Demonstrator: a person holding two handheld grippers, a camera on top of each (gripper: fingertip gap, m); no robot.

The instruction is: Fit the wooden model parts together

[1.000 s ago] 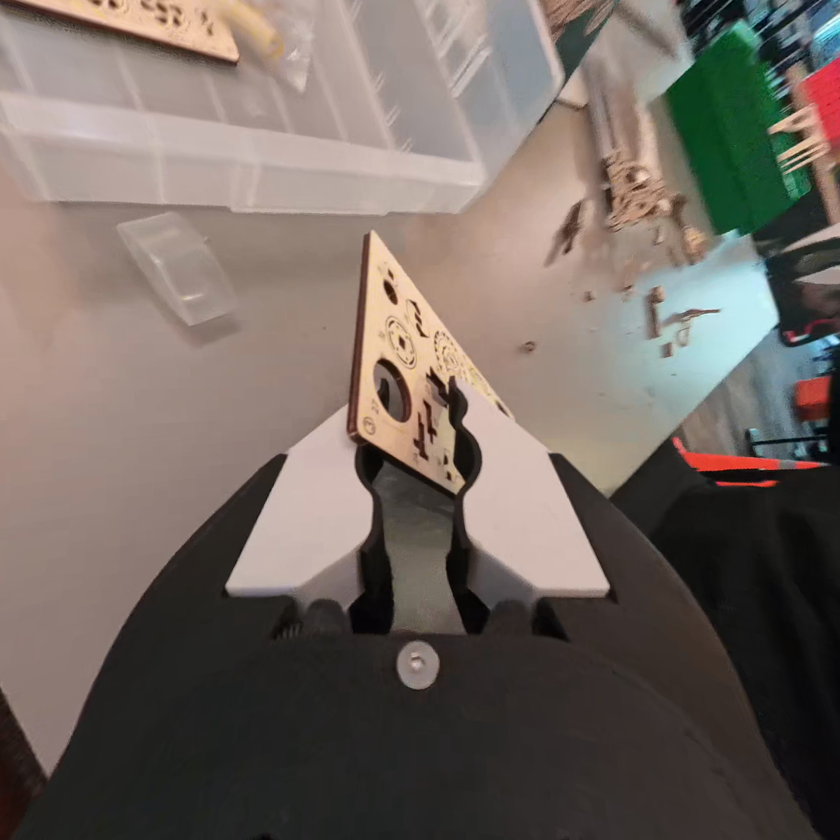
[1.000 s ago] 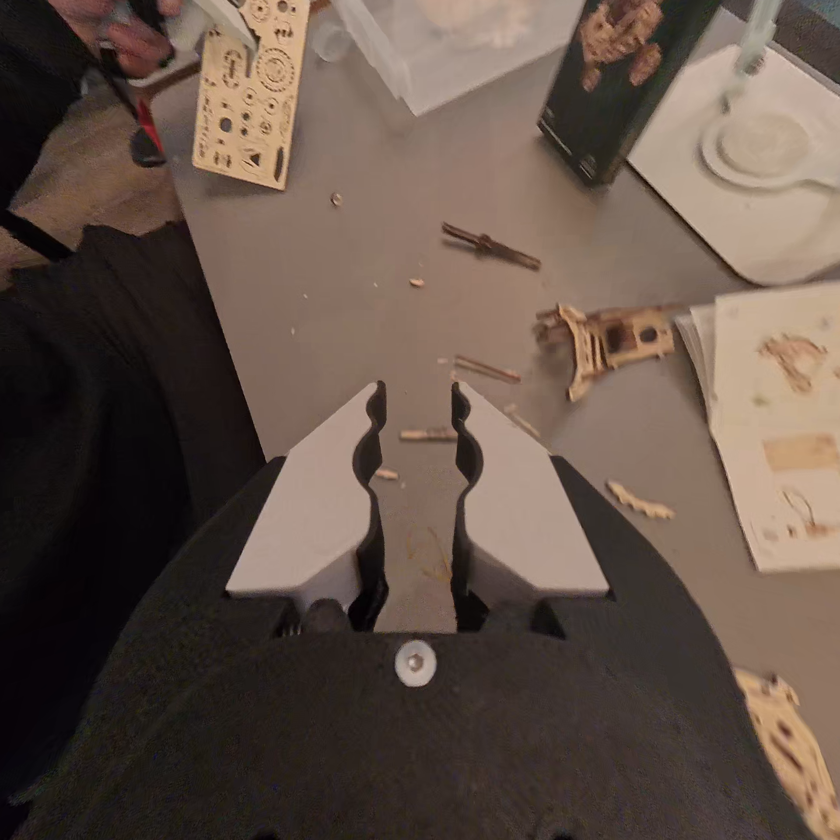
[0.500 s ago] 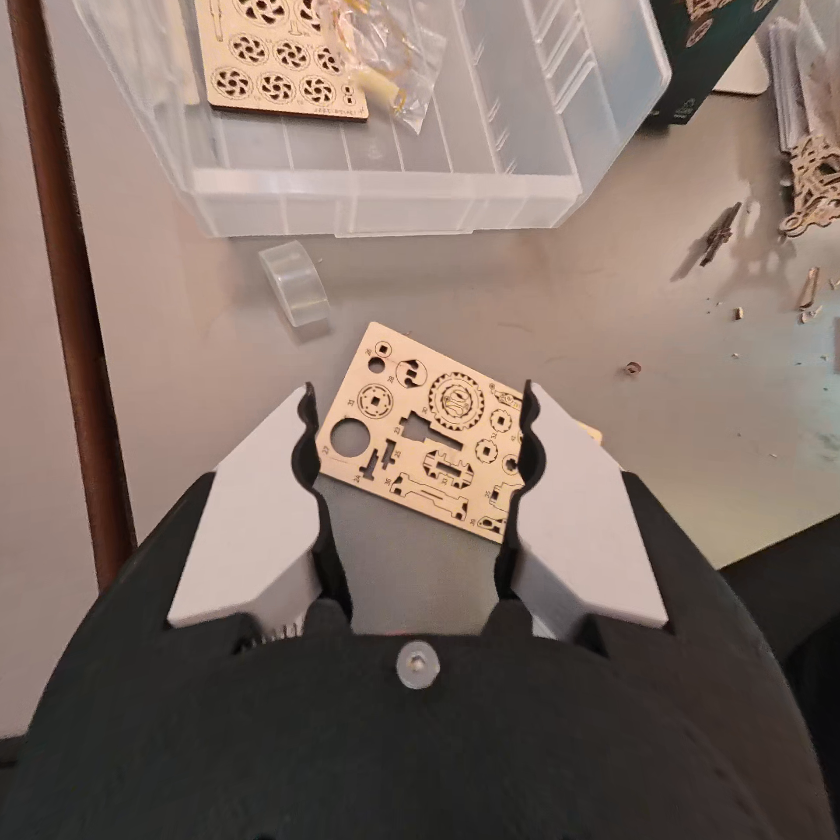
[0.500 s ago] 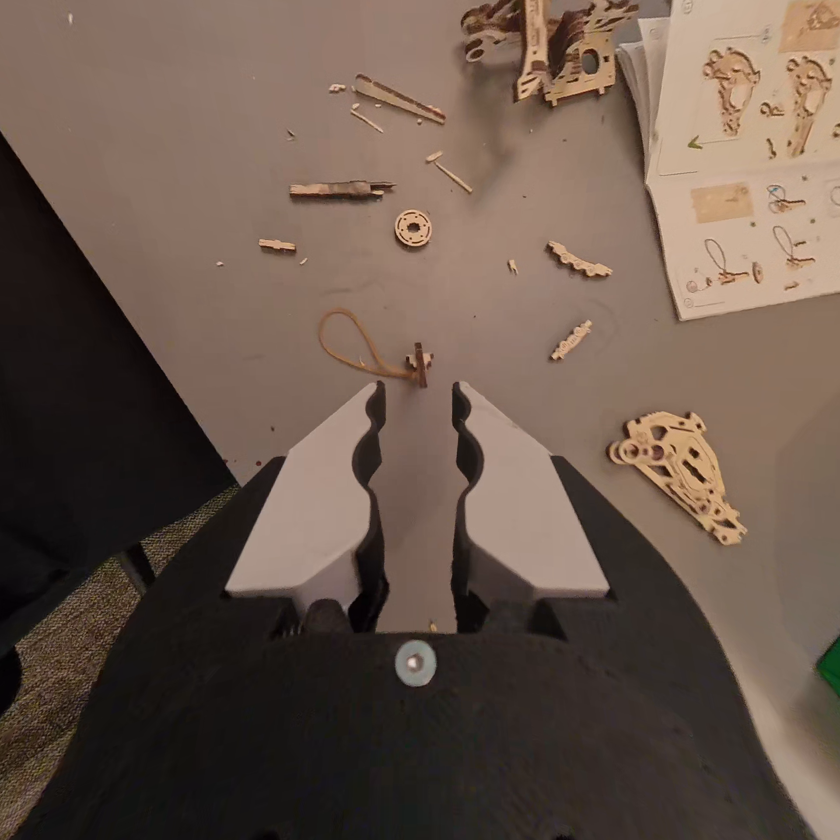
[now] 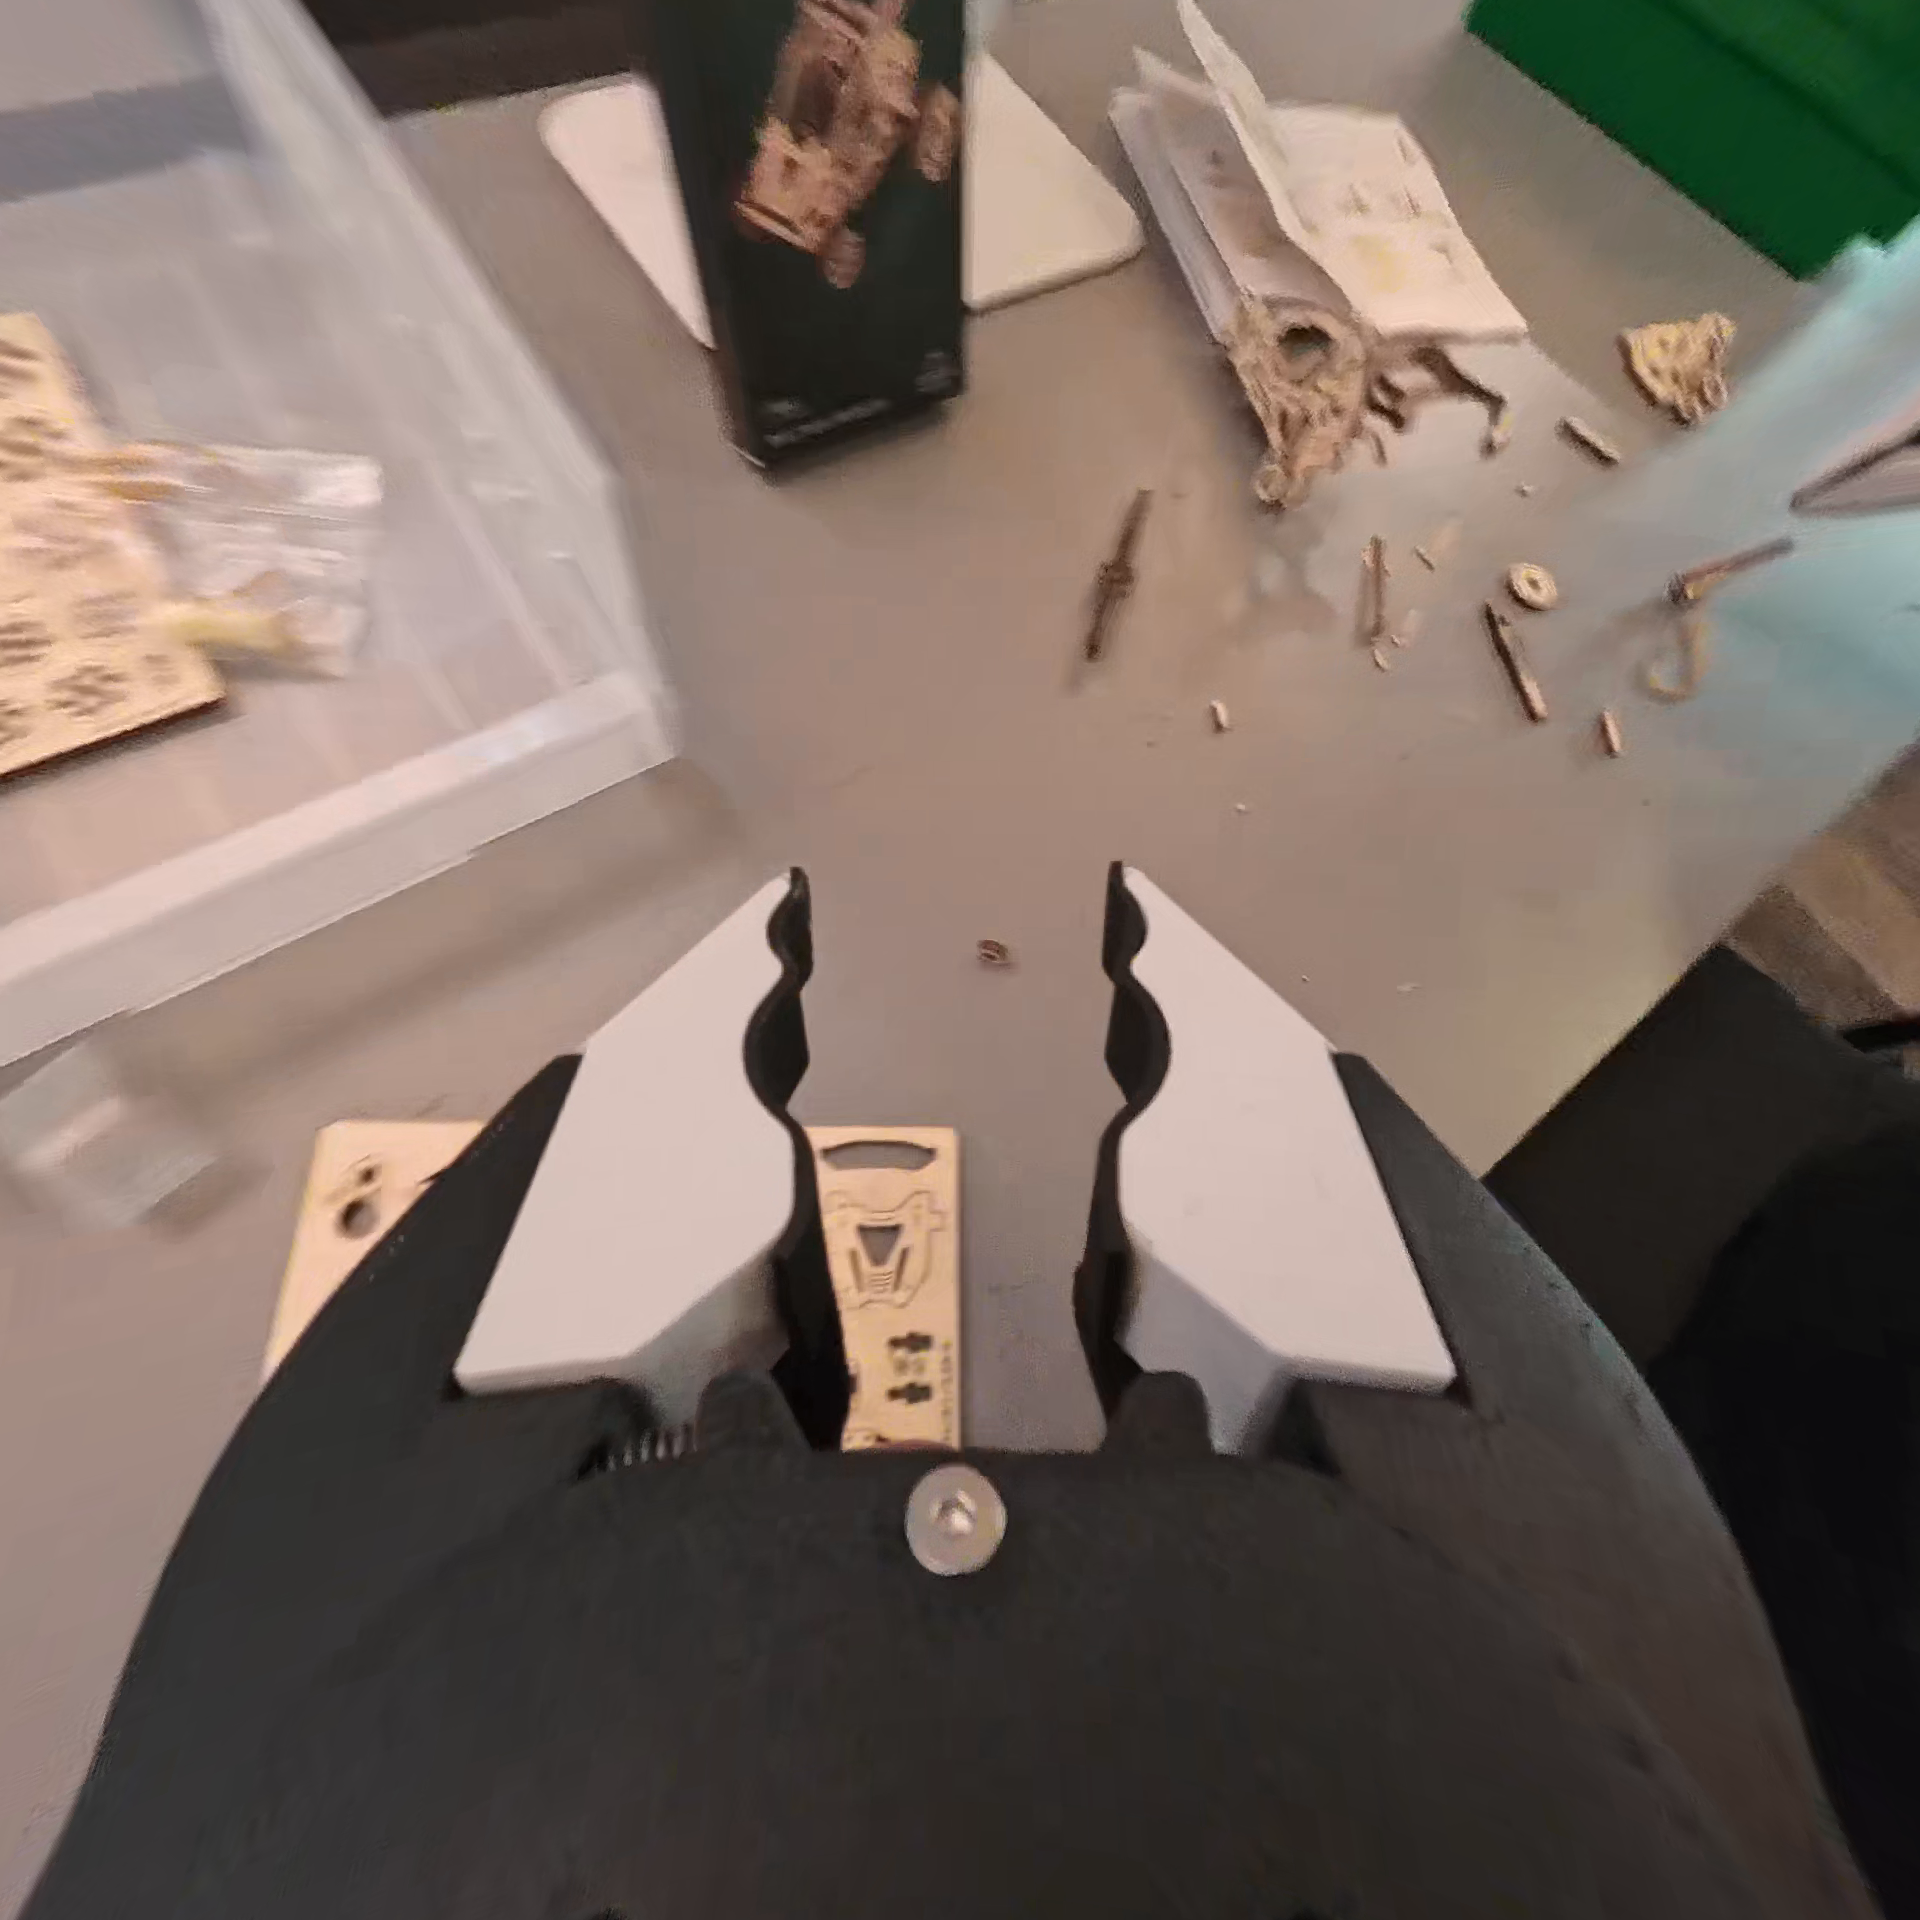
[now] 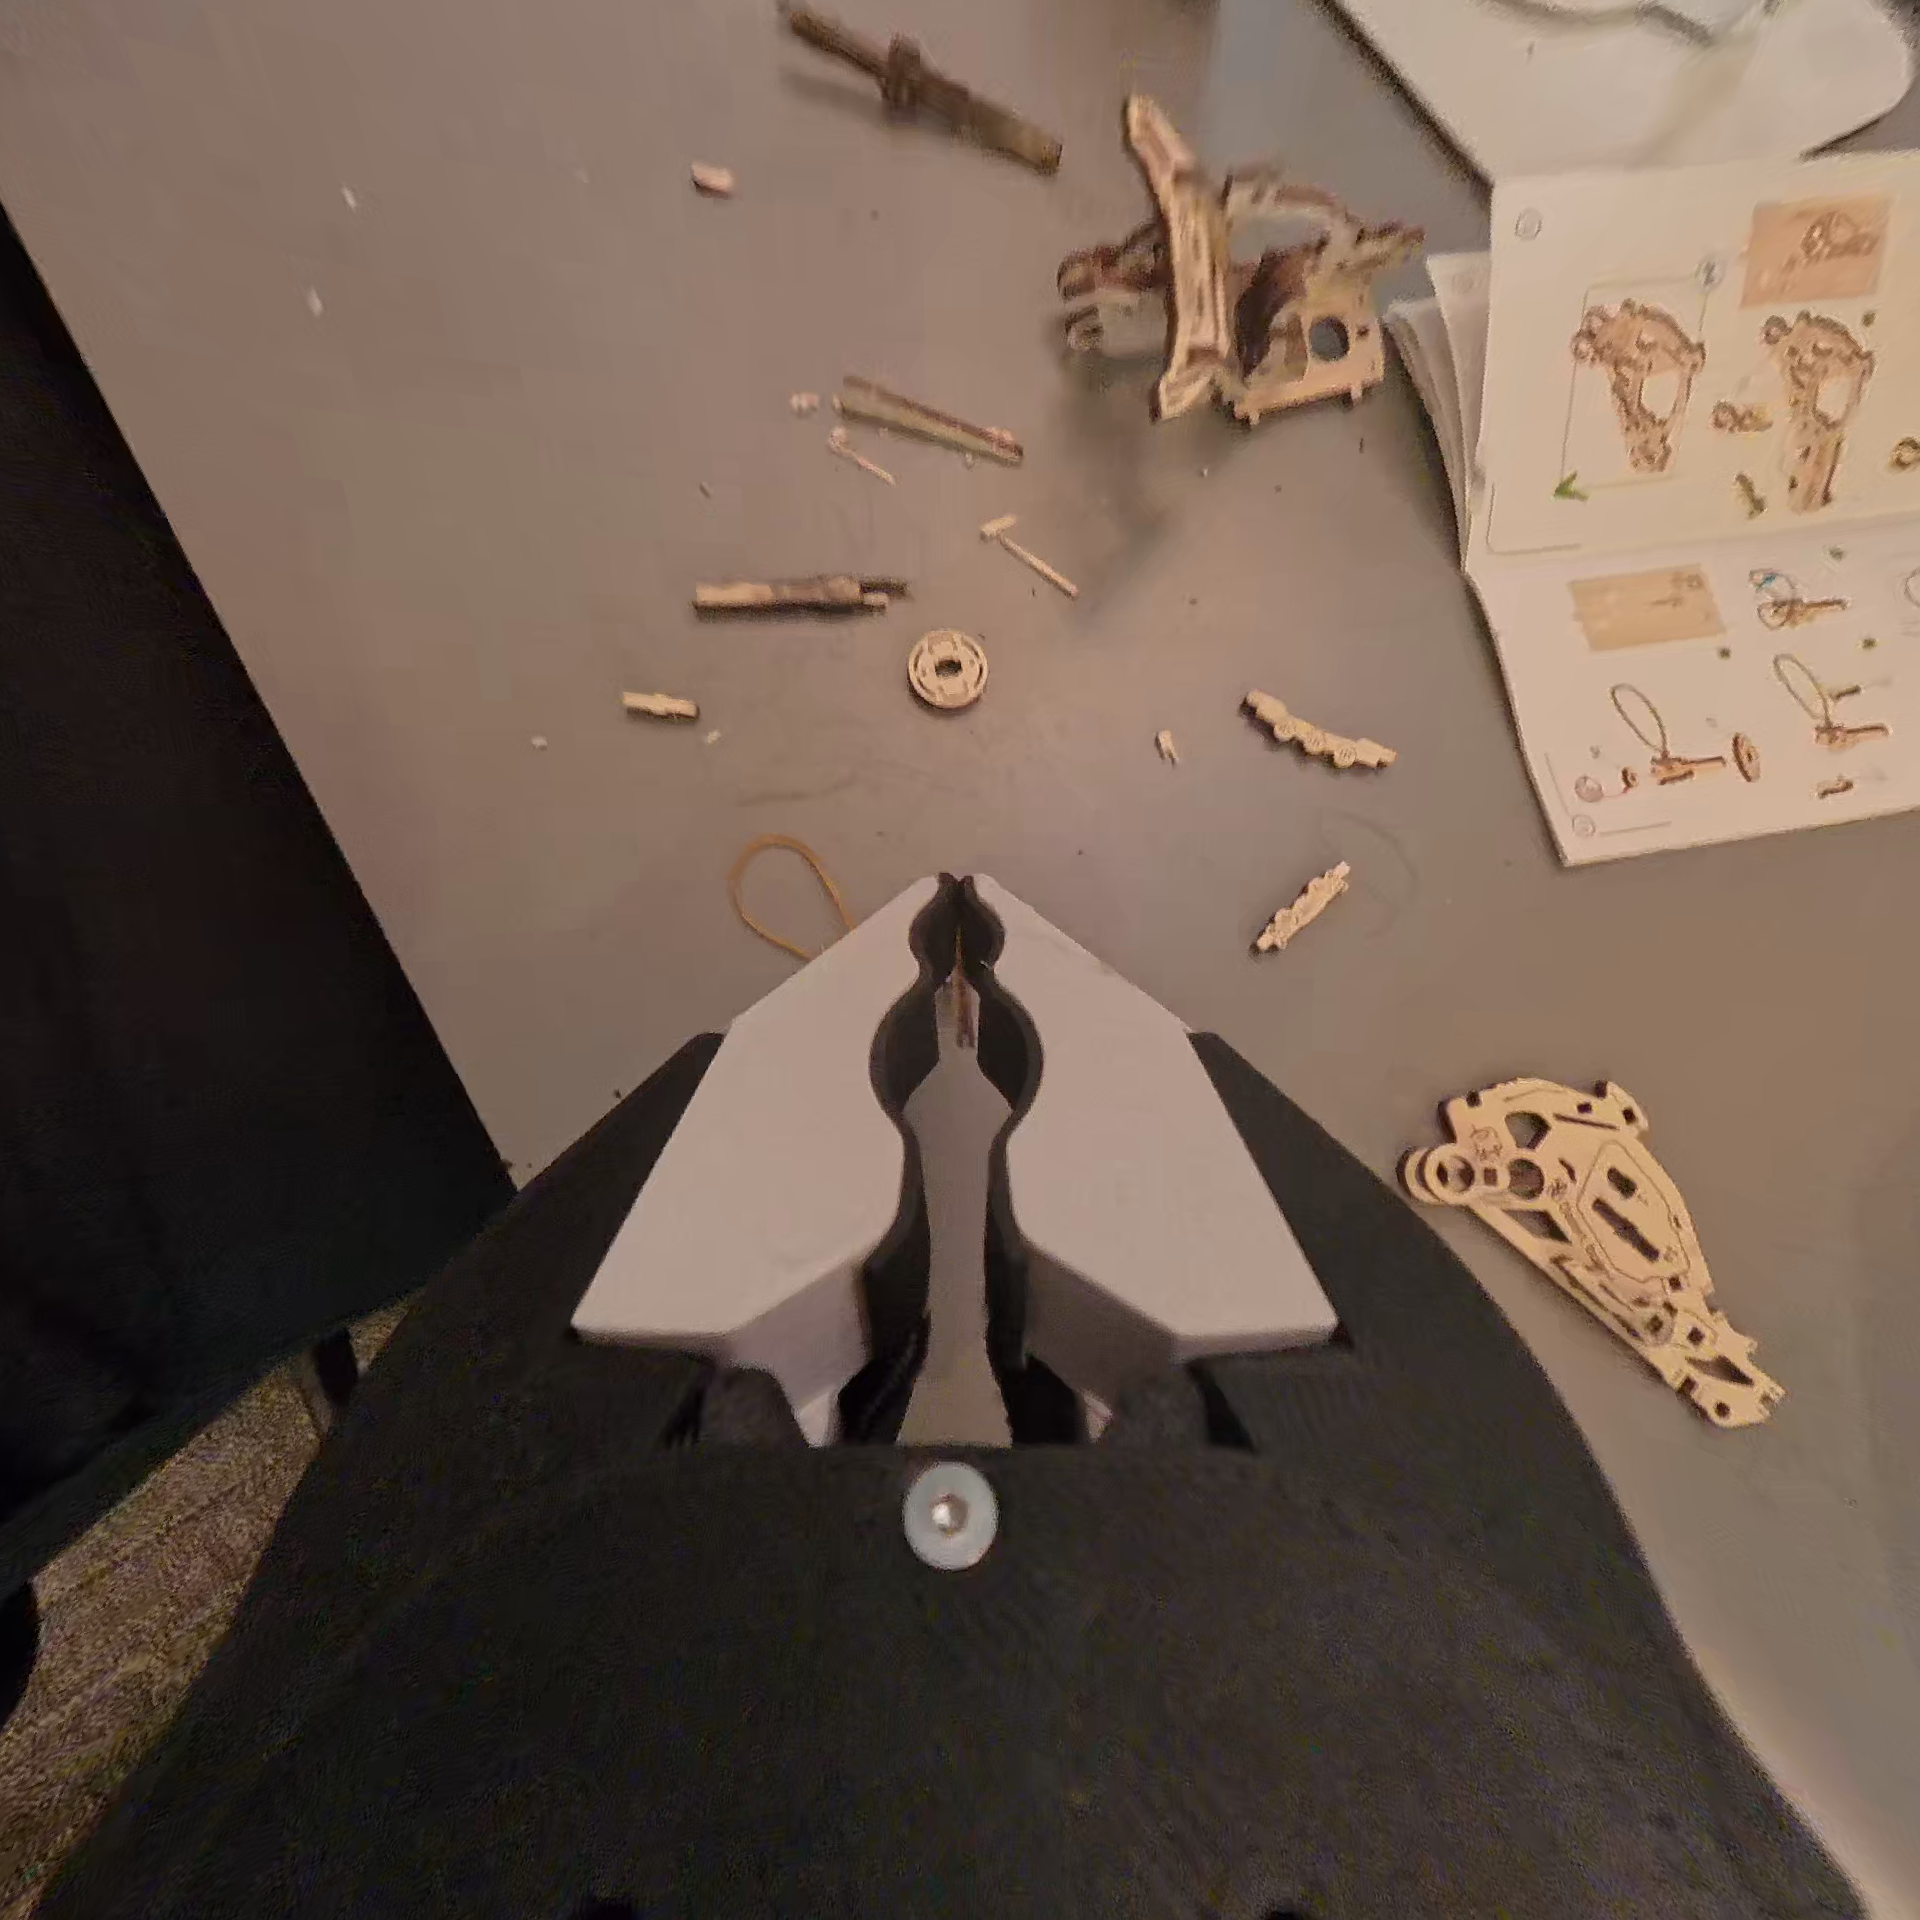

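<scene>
My right gripper (image 6: 957,883) has its tips pinched together on a small dark wooden cross-shaped piece (image 6: 962,1013), barely visible in the slot between the jaws, with a tan rubber band loop (image 6: 781,894) trailing from it onto the grey tabletop (image 6: 499,416); I cannot tell how firmly the piece sits. My left gripper (image 5: 956,883) stands wide apart and carries nothing, hovering over the flat pale laser-cut plywood sheet (image 5: 894,1247), which lies under its left finger. The half-built wooden model frame (image 6: 1226,291) stands farther up the table, near the open white instruction booklet (image 6: 1704,499), and a flat pale cut-out side plate (image 6: 1590,1236) lies to my right. Between them are scattered bits: a small round wooden wheel (image 6: 948,670), dark wooden rods (image 6: 795,594) and a toothed pale strip (image 6: 1314,729). In the left view a clear plastic storage box (image 5: 312,520) holding more sheets sits at the left, beside an upright dark cardboard kit box (image 5: 831,208). I judge all this plywood very light and stiff but brittle, so thin tabs would snap under twist. The tiny cross should be held across its flat faces, as near its middle as possible, with a gentle squeeze; the band is soft and could snag on loose parts. The frame looks best gripped on a solid wall, not on its filigree.
</scene>
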